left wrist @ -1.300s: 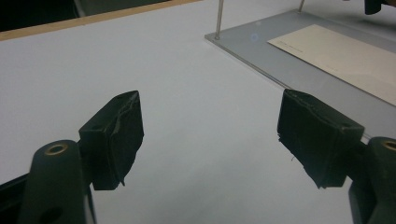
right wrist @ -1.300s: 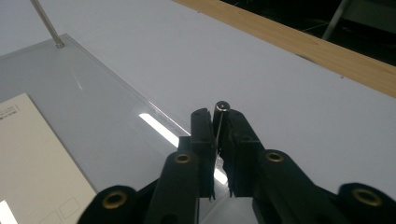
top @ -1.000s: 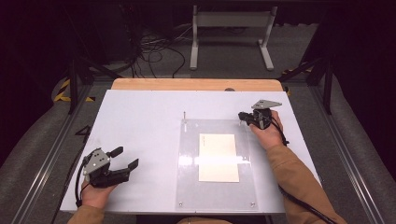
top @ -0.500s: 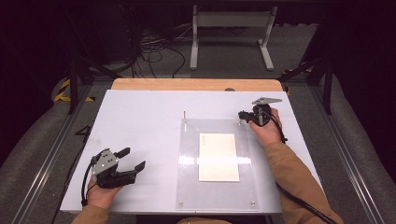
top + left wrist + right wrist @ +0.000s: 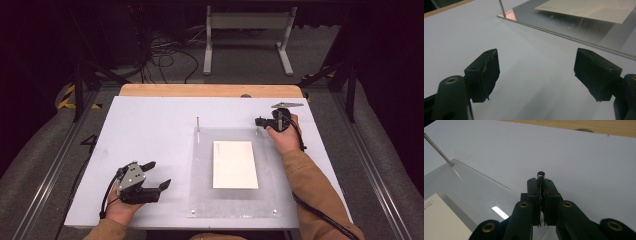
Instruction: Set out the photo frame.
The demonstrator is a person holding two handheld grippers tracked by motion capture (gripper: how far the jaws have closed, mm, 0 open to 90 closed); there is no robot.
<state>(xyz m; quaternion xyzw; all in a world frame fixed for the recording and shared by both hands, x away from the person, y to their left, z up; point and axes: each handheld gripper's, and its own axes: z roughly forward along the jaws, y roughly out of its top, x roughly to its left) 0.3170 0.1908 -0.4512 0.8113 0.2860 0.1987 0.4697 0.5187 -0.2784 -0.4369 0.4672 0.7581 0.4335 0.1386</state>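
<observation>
High view. I log a white bench [image 5: 150,130] carrying a clear acrylic plate [image 5: 200,200] right of centre, with a cream card [image 5: 235,164] lying flat on its middle. A thin metal pin [image 5: 198,123] stands upright at the plate's far left corner. My right claw [image 5: 258,121] sits at the plate's far right corner, pointing left, its jaws together on a second pin [image 5: 257,131] there. My left claw [image 5: 159,175] rests low over the near left of the bench, pointing right toward the plate's left edge, well apart from it, with its jaws spread.

Left gripper view. Left claw [image 5: 536,75]: jaws wide apart, nothing between them, bare bench beneath. The plate's edge [image 5: 564,37] runs across beyond the jaws, the upright pin [image 5: 502,8] at its corner and the card [image 5: 594,10] farther on.

Right gripper view. Right claw [image 5: 541,182]: jaws pressed shut on a short metal pin [image 5: 540,175], whose rounded top shows just past the tips. The plate's corner [image 5: 474,185] lies beneath; the other pin [image 5: 437,150] is far left, the card [image 5: 441,220] near left.
</observation>
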